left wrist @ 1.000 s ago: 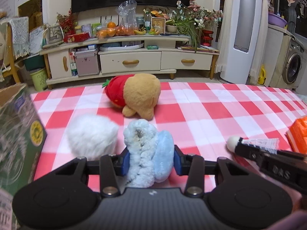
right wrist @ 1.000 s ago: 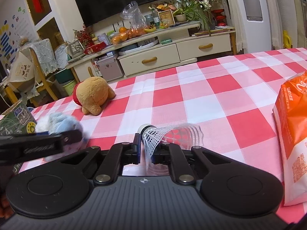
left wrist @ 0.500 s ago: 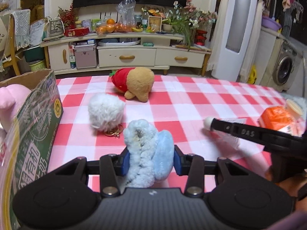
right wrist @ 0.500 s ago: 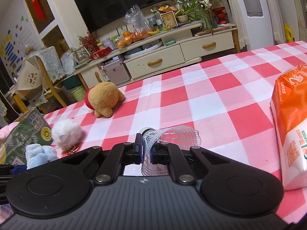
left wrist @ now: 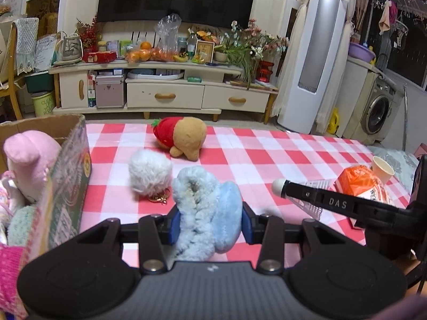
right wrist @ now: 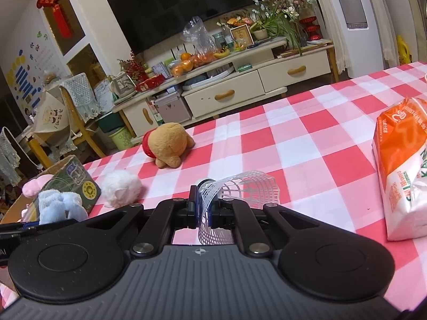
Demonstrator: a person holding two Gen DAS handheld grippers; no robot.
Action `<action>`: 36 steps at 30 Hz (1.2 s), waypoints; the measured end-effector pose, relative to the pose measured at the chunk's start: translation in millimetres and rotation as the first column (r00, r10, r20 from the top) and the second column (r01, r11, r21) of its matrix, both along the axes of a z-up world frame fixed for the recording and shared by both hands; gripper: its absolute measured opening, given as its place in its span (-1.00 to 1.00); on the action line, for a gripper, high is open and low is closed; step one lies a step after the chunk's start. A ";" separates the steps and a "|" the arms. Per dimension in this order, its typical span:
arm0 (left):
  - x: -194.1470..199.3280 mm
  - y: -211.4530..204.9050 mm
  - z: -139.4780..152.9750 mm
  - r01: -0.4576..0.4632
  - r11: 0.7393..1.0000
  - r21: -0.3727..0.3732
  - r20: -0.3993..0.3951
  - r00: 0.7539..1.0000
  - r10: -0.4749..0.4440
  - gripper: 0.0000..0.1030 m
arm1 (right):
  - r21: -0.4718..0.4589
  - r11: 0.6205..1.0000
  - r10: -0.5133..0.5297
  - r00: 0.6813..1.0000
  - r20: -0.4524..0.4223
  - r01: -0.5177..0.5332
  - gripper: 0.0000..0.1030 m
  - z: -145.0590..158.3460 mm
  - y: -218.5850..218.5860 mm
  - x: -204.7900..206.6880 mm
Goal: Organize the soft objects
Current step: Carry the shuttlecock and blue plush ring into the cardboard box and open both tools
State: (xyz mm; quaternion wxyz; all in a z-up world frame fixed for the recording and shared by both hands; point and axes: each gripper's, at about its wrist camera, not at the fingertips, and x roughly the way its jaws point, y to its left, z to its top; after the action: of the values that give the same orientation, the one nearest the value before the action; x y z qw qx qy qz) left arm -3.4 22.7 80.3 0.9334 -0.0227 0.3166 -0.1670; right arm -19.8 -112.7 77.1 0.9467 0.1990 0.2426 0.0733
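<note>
My left gripper point(left wrist: 207, 225) is shut on a fluffy blue plush toy point(left wrist: 205, 208) and holds it above the checked tablecloth; the toy also shows in the right wrist view point(right wrist: 60, 204). My right gripper point(right wrist: 204, 208) is shut on a white plastic shuttlecock point(right wrist: 234, 194), whose skirt is squashed between the pads. A white fluffy ball with a gold clasp point(left wrist: 149, 173) lies on the cloth ahead. A brown bear plush with a red strawberry hood point(left wrist: 184, 137) lies farther back. A cardboard box point(left wrist: 68, 170) at the left holds a pink plush point(left wrist: 29, 160) and other soft things.
An orange and white tissue pack point(right wrist: 400, 165) lies at the right of the table, with a paper cup point(left wrist: 383, 166) behind it. The right gripper's arm point(left wrist: 347, 205) crosses the left wrist view. A TV cabinet point(left wrist: 165, 90) stands beyond the table's far edge.
Both grippers have pulled back and risen with their loads. The box with the pink plush has come into the left wrist view, and the blue toy now sits beside it.
</note>
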 end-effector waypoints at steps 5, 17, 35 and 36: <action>-6.0 14.6 9.7 -0.006 1.000 -0.019 0.027 1.000 0.007 -0.17 | -0.024 1.000 0.016 0.999 0.029 -0.015 -0.89 10.6 16.0 -6.1; -18.7 62.4 37.6 -0.054 0.995 -0.082 0.097 0.993 0.062 -0.17 | -0.063 0.990 0.129 0.987 0.095 -0.123 -0.89 36.4 80.9 -14.0; -9.0 179.8 49.3 -0.318 0.936 -0.150 0.131 0.932 0.338 -0.16 | -0.120 0.929 0.366 0.918 0.154 -0.351 -0.88 67.4 194.3 20.9; -5.8 184.5 47.7 -0.337 0.930 -0.145 0.127 0.926 0.355 -0.16 | -0.123 0.923 0.380 0.912 0.153 -0.364 -0.88 67.4 200.7 24.7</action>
State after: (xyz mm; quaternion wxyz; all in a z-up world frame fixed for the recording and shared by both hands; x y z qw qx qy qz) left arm -9.2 207.1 128.0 0.9664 -0.1217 0.2255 -0.0194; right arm 4.9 88.0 144.4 0.9411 0.0983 0.1955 0.2578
